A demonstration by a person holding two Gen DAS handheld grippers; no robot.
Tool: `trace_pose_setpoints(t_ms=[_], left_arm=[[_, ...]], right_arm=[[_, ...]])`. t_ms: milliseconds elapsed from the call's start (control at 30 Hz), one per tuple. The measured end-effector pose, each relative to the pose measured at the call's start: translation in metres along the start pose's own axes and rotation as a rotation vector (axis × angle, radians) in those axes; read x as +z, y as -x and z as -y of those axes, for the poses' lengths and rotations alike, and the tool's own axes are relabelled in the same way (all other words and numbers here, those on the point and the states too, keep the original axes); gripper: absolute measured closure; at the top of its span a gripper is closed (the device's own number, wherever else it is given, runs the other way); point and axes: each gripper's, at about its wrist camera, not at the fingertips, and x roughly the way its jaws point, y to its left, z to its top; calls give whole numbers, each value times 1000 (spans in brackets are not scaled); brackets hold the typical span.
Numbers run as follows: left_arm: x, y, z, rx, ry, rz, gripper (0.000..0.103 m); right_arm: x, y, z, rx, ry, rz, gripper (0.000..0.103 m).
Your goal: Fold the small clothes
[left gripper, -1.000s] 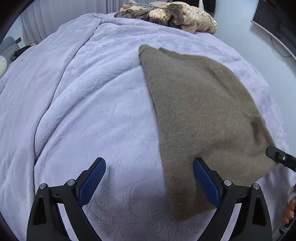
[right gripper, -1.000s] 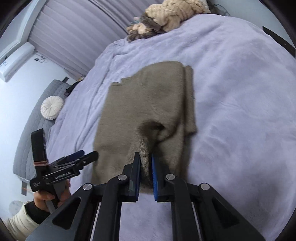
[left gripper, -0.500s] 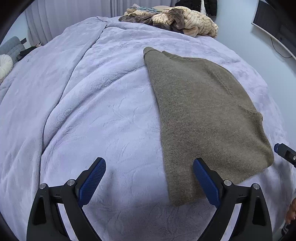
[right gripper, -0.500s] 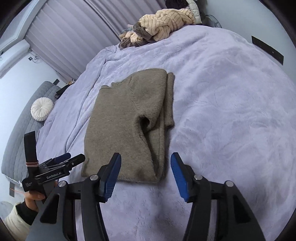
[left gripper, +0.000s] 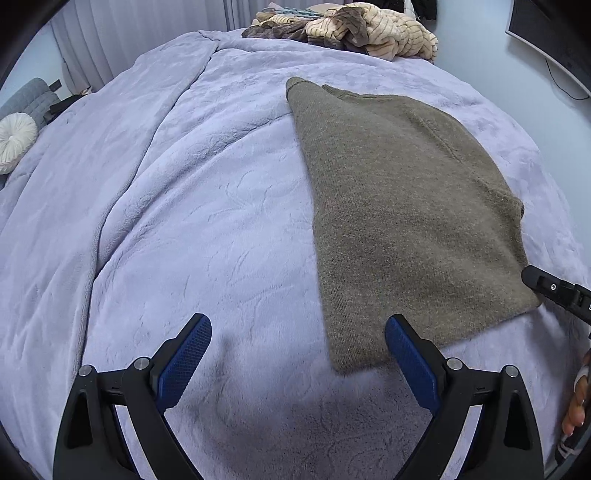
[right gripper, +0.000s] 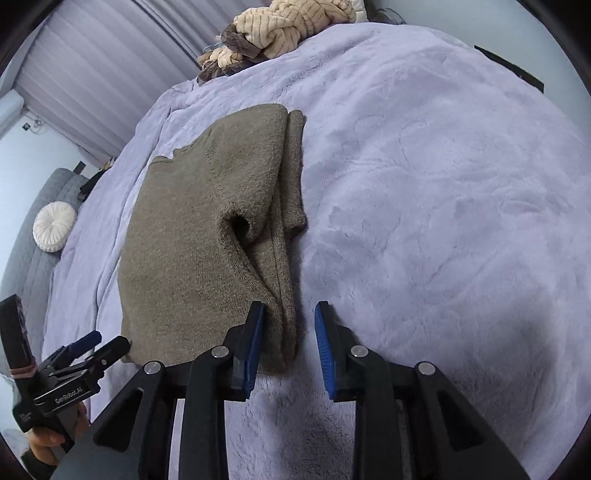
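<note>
Fuzzy olive knit sweater [left gripper: 399,206], folded oblong, plush lavender blanket [left gripper: 184,221], perhaps embossed

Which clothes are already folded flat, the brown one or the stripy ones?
The brown sweater. It lies flat in a neat folded rectangle in the middle of the bed, close to the grippers. The cream striped clothes sit far away in a crumpled heap.
</note>
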Motion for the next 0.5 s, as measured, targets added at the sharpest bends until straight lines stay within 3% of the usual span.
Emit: trace_pose_setpoints(t_ms=[233, 500], left_arm=[[-12, 19, 7, -26, 5, 26, 7], [-26, 31, 16, -26, -37, 30, 7]], right_arm=[[-11, 25, 5, 6, -24, 11, 60], [-32, 49, 20, 20, -69, 16, 51]])
